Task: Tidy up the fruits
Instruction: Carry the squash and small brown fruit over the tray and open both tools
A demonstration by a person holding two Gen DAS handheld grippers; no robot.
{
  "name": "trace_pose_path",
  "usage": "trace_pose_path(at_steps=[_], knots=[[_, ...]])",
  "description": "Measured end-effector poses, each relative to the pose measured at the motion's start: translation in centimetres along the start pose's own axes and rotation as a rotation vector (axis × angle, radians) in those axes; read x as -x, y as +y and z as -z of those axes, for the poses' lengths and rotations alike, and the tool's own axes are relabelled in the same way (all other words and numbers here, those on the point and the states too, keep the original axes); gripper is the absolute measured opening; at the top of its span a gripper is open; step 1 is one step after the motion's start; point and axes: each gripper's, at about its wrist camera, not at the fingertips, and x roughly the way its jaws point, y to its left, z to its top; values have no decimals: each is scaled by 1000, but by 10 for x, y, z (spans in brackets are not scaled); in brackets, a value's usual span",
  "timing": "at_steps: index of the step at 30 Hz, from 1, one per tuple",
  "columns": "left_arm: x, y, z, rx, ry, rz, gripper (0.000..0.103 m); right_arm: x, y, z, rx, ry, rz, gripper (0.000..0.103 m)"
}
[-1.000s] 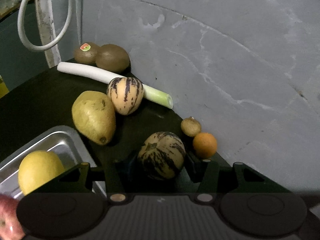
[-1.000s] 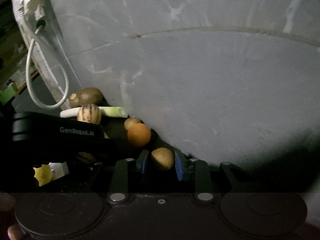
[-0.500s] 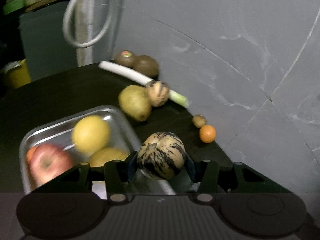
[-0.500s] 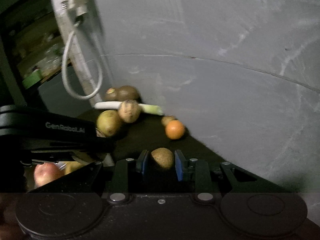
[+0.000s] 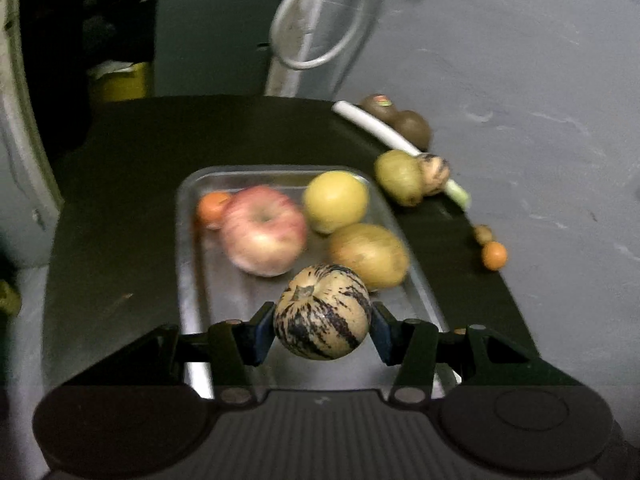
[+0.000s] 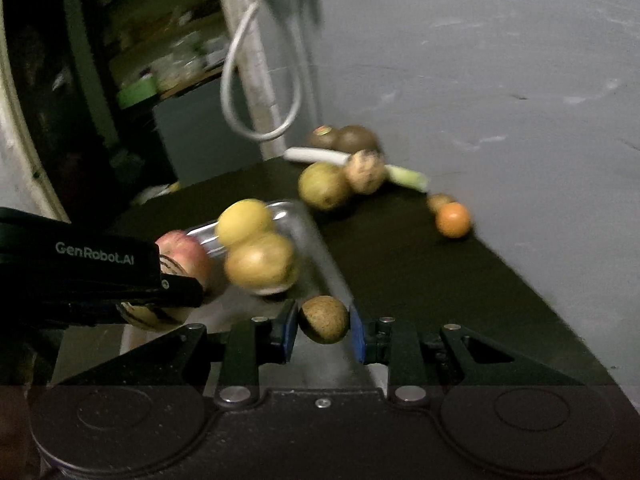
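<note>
While both jaws carry fruit, step: delivery to the metal tray [image 5: 188, 264].
Left gripper [image 5: 322, 334]: clamped on striped melon [image 5: 322, 318], over tray's near end.
Right gripper [image 6: 324, 330]: clamped on small brown fruit [image 6: 324, 319], at tray's right rim.
Next: lower, release into bare space.

Home storeroom: bare wall [image 5: 520, 80], cluttered shelves [image 6: 168, 64].

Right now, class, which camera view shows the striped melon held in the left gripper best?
The left wrist view: the striped melon sits centred and whole between the left gripper's pads. The right wrist view shows only slivers of it behind the left gripper body.
</note>
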Motion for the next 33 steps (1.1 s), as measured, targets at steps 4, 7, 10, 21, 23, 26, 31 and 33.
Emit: trace_pose_path(at_steps=[4, 7, 10, 21, 23, 26, 31, 33], knots=[[-4, 17, 7, 45, 7, -32, 54, -8, 14, 2, 64, 16, -43, 30], [-10, 25, 9, 64, 9, -48, 54, -17, 22, 4, 122, 21, -70, 30], [-17, 30, 9, 75, 10, -58, 54, -27, 26, 4, 165, 27, -83, 30], [-30, 31, 6, 78, 13, -60, 54, -47, 26, 2, 200, 42, -85, 30], [-32, 31, 5, 77, 14, -59, 54, -49, 26, 2, 200, 45, -83, 30], [-34, 31, 5, 72, 16, -60, 54, -51, 26, 2, 202, 52, -81, 30], [-36, 34, 5, 72, 25, -62, 54, -54, 27, 3, 204, 63, -76, 30], [-35, 33, 5, 64, 27, -62, 54, -54, 27, 4, 207, 63, -76, 30]])
